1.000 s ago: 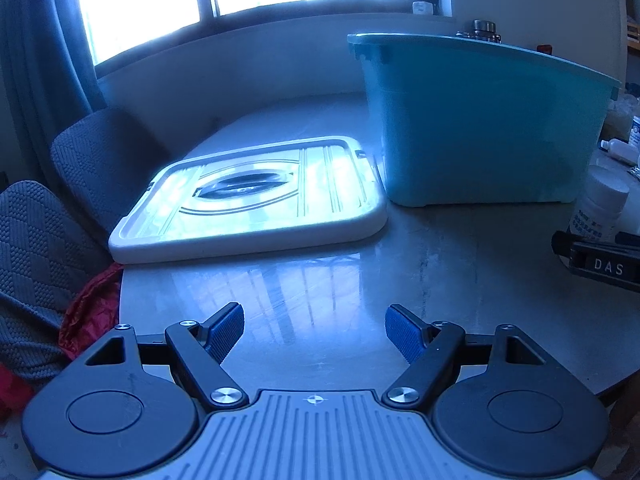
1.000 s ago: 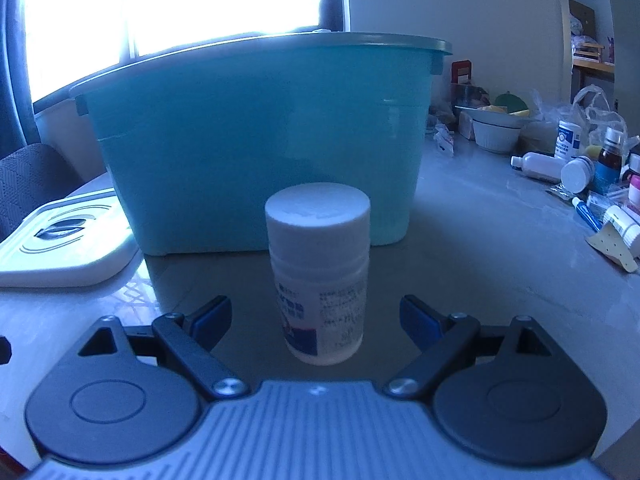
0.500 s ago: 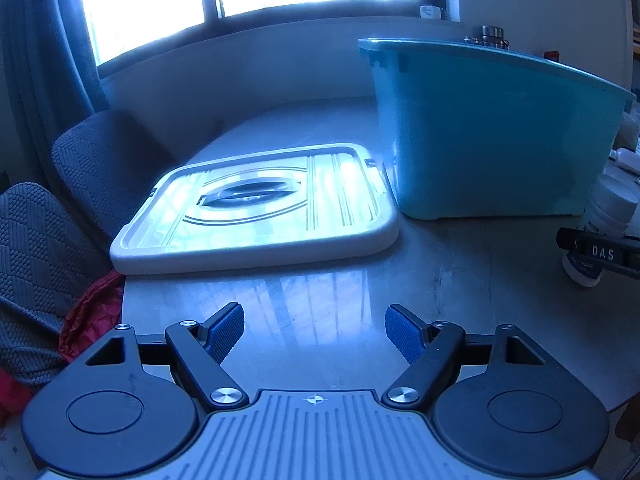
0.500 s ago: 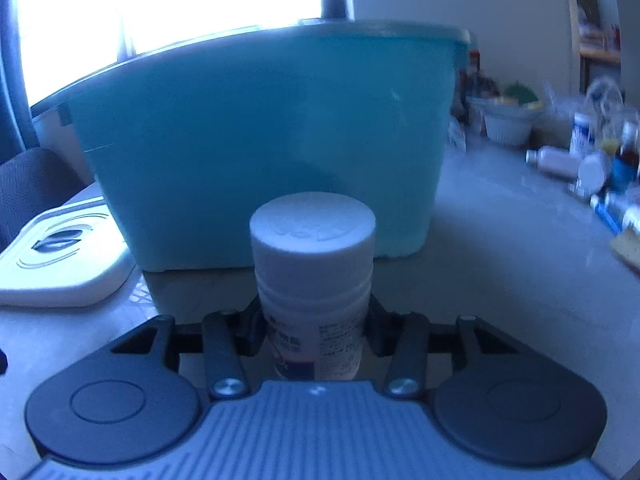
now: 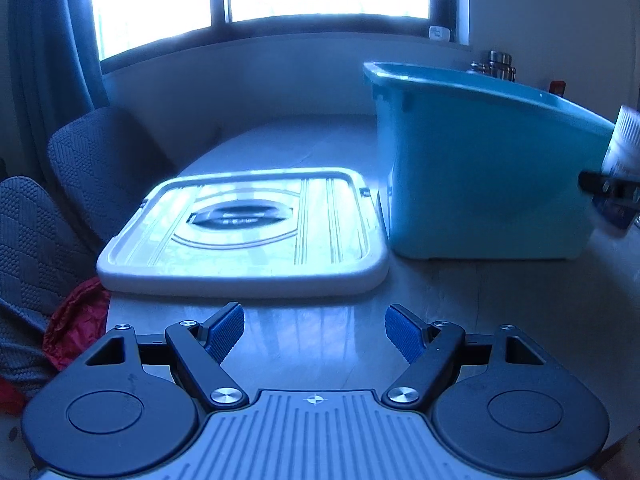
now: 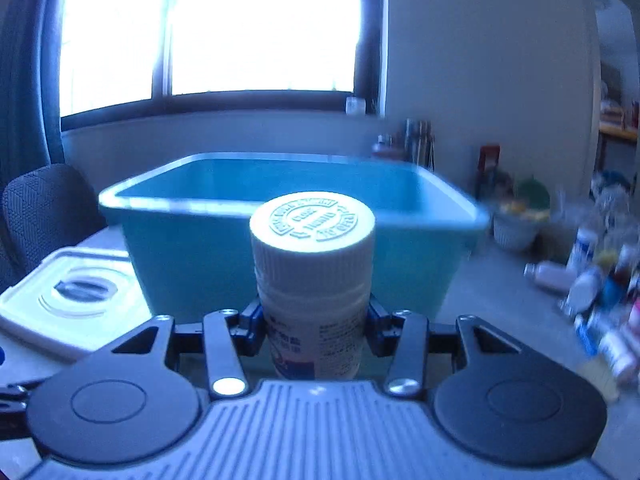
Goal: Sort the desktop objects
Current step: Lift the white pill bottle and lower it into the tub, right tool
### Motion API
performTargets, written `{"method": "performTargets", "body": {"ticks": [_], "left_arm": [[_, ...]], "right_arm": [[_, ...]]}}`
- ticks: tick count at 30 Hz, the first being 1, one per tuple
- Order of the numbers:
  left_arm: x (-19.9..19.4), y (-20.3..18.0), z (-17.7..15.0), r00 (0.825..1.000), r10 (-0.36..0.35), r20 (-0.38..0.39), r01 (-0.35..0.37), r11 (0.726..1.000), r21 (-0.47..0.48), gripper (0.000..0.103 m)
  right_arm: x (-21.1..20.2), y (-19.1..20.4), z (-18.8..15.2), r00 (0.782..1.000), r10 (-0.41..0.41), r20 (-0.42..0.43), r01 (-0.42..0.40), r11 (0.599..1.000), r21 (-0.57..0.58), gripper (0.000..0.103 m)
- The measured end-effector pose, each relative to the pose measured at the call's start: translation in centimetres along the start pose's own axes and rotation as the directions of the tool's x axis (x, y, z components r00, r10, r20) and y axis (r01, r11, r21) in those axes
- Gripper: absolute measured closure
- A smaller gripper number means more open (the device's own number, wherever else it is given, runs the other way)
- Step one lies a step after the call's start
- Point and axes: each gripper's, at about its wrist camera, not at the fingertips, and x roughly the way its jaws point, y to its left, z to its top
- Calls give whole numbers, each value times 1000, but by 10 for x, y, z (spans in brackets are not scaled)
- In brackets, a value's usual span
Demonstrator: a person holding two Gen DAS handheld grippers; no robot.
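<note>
white pill bottle (image 6: pixel 312 280) | upright, ribbed cap, clamped in right tool (image 6: pixel 314 320) | before open teal bin (image 6: pixel 288 216)

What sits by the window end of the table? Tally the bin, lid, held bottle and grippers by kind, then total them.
Teal bin: 1
White lid, flat beside the bin: 1
White bottle, upright, held by the right gripper: 1
Grippers, counting the left gripper, open: 2
Total: 5
The blurred bottles at far right are left uncounted.
</note>
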Motion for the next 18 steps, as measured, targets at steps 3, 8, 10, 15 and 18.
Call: {"method": "performTargets", "body": {"ticks": [3, 8, 10, 15, 18], "left_arm": [[0, -2, 6, 1000, 1, 15, -1, 1000, -16, 23], [-4, -3, 15, 999, 9, 44, -7, 999, -31, 23], [-4, -3, 19, 999, 10, 47, -8, 999, -44, 23], [-6, -7, 28, 998, -5, 61, 7, 999, -44, 23], [-6, -9, 36, 997, -13, 78, 16, 999, -34, 23]], "right_arm": [[-6, -2, 17, 999, 6, 34, -6, 1000, -14, 55], [-9, -3, 42, 996, 21, 81, -19, 1000, -19, 55], [-8, -3, 49, 996, 20, 90, -19, 1000, -18, 55], [-3, -5, 67, 994, 18, 110, -16, 1000, -14, 55], [0, -6, 78, 992, 16, 123, -15, 1000, -12, 55]]}}
